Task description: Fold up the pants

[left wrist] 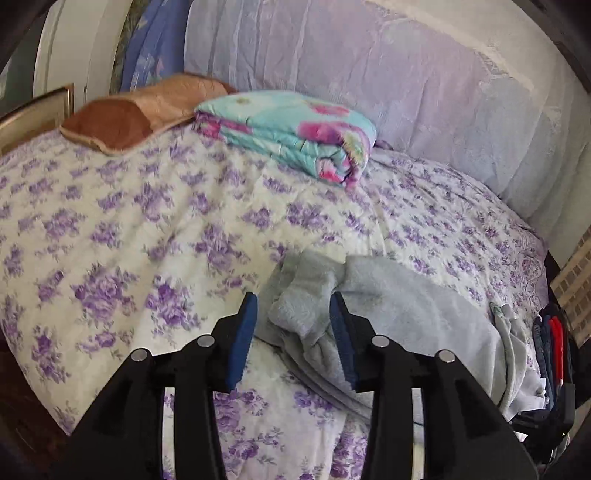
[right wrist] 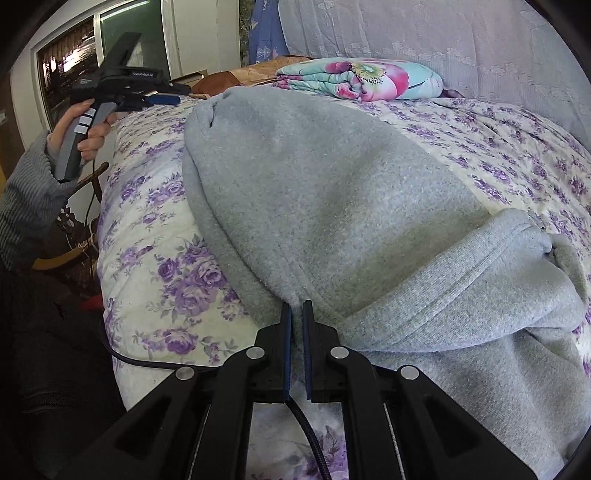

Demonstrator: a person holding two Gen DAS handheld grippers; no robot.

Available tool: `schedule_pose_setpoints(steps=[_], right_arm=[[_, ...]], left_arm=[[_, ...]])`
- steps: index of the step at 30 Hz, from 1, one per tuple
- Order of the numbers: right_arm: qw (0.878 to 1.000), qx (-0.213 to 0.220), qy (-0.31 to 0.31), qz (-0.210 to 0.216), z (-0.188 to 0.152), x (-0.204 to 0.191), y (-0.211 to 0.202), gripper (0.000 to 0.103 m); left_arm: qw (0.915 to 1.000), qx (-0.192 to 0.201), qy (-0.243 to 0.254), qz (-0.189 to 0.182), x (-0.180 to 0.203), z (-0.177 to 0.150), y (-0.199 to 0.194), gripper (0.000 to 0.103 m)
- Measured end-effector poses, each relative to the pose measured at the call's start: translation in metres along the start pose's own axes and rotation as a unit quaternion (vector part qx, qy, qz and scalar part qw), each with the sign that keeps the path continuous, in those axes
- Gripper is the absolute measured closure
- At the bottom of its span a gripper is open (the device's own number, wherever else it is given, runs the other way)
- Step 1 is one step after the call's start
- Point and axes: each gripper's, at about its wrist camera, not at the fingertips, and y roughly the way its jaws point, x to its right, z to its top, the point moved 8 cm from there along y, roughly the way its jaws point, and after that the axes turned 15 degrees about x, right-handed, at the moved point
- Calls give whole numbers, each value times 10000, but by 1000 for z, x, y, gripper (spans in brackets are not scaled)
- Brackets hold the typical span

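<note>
Legible text: none. Pale lettering stands on the black housing of the left gripper (right wrist: 162,99), held up at the far left in the right wrist view, too small and blurred to read. Faint white print on the blue cloth (right wrist: 264,27) behind the bed is likewise unreadable

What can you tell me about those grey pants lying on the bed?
The grey pants look like soft, fleecy sweatpants. They lie on the purple-flowered bedspread, partly folded, with a ribbed, stitched band doubled over near the camera. The right gripper looks shut on their near edge. In the left wrist view their bunched end sits between the open fingers of the left gripper, apparently not yet pinched.
</note>
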Motion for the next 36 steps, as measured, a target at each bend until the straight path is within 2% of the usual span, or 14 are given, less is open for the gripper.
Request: schedule_pose_setpoints(steps=[4,8,10,12,13,16,18,20,22,28,31,32,34,36], right_arm=[[10000,3,79,8,0,1,0,97],[9999,0,125,-31,2,1,-2,95],[9997,58,227,88,8,-2,-11,77],[9987,365,353,45,28,0,-30,64],[9974,606,365,-158,43,6,-41,49],[9847,1135,636,-1159,86,47,-62,13],[9633,1040,882,-2313,102,91,-57,3],[9407,699,1281,-3061,105,126,-42,3],[9245,388,1583,-3447,104,151,-18,3],[8893,-267,1791,-4199,83,204,33,4],[8864,-462,1851,-4217,66,214,46,6],[8910,-405,1907,-4100,63,215,47,14],[8971,-330,2308,-3753,51,218,45,70],[8968,-96,2684,-3515,44,221,34,84]], left_arm=[[9934,-396,610,-884,66,-16,5,50],[9712,-1389,1355,-1381,121,-98,45,49],[9664,-1506,1758,-1121,119,-131,61,49],[9643,-1185,2101,-1093,120,-138,58,46],[9629,-1124,2168,-1150,122,-139,56,43],[9631,-1051,2103,-1313,123,-140,57,33],[9629,-983,2085,-1406,126,-140,57,25],[9628,-855,2110,-1457,133,-144,58,15],[9615,-743,2198,-1472,137,-147,57,11],[9625,-770,1636,-2022,132,-141,54,7],[9614,-767,1461,-2199,131,-139,53,6],[9608,-769,1424,-2251,131,-139,52,6],[9599,-775,1364,-2325,132,-139,52,5],[9592,-775,1316,-2377,131,-138,51,5]])
